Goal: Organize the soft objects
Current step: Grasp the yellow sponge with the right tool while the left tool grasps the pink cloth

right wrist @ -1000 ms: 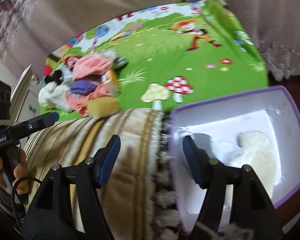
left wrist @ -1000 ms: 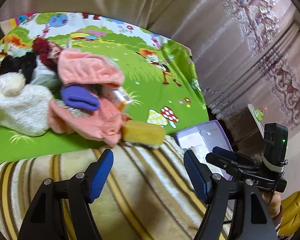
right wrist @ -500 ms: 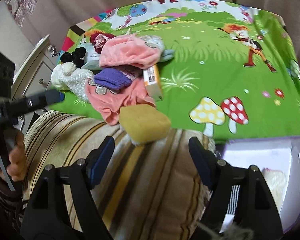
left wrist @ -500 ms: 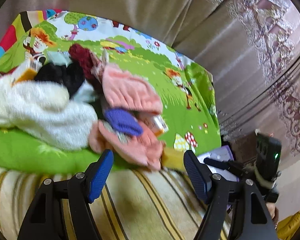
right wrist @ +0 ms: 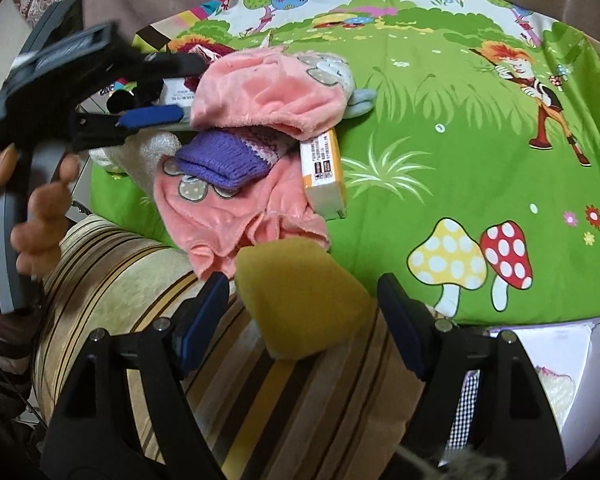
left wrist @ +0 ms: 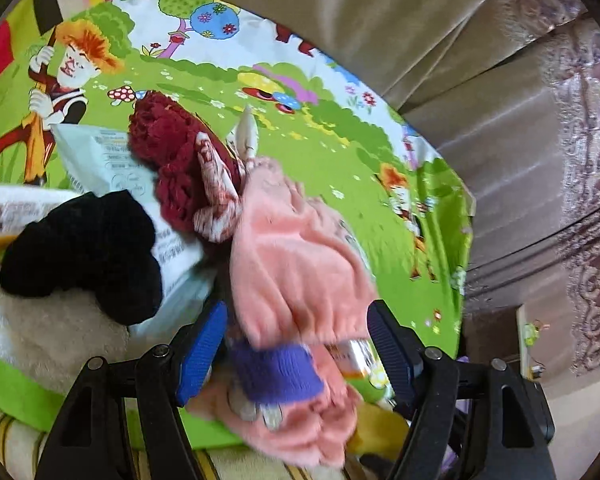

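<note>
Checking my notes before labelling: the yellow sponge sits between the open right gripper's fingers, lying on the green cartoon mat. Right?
Not quite. The right wrist view shows the yellow sponge between the open right gripper fingers, but lying on the striped cushion, at the green cartoon mat's edge.

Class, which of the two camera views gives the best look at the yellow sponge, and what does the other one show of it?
The right wrist view. There the yellow sponge lies whole and sharp on the striped cushion, between the open right tool. The left wrist view shows only a blurred yellow corner behind the pink garment.
</note>
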A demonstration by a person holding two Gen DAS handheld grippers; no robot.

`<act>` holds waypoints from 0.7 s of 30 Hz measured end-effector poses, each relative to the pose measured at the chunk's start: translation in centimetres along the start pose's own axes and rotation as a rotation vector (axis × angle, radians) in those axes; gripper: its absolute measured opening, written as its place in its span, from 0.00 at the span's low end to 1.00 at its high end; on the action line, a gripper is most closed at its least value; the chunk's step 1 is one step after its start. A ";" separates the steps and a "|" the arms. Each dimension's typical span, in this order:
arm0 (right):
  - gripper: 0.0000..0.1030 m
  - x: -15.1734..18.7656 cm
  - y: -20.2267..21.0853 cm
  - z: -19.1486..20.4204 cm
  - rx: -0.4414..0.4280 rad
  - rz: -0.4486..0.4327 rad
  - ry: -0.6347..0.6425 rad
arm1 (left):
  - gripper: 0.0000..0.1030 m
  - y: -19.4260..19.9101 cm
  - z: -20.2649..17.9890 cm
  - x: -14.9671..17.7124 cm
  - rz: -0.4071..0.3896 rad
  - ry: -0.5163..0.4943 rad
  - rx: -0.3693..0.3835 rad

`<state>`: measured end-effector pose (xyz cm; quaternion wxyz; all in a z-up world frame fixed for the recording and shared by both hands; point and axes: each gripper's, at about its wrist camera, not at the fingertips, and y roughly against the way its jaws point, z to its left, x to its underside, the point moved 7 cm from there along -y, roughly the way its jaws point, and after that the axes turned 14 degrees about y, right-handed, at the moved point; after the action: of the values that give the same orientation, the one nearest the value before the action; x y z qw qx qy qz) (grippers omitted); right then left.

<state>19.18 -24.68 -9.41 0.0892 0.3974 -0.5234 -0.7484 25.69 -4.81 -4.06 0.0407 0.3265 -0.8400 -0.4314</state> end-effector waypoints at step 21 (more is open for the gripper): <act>0.58 0.2 1.3 -0.1 0.019 -0.090 0.004 | 0.05 0.6 -3.2 -0.3 -0.098 -0.121 -0.035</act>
<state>18.71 -25.41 -8.39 0.0526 0.4228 -0.5120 -0.7459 26.73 -6.65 -1.56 -0.0256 0.3395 -0.8163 -0.4666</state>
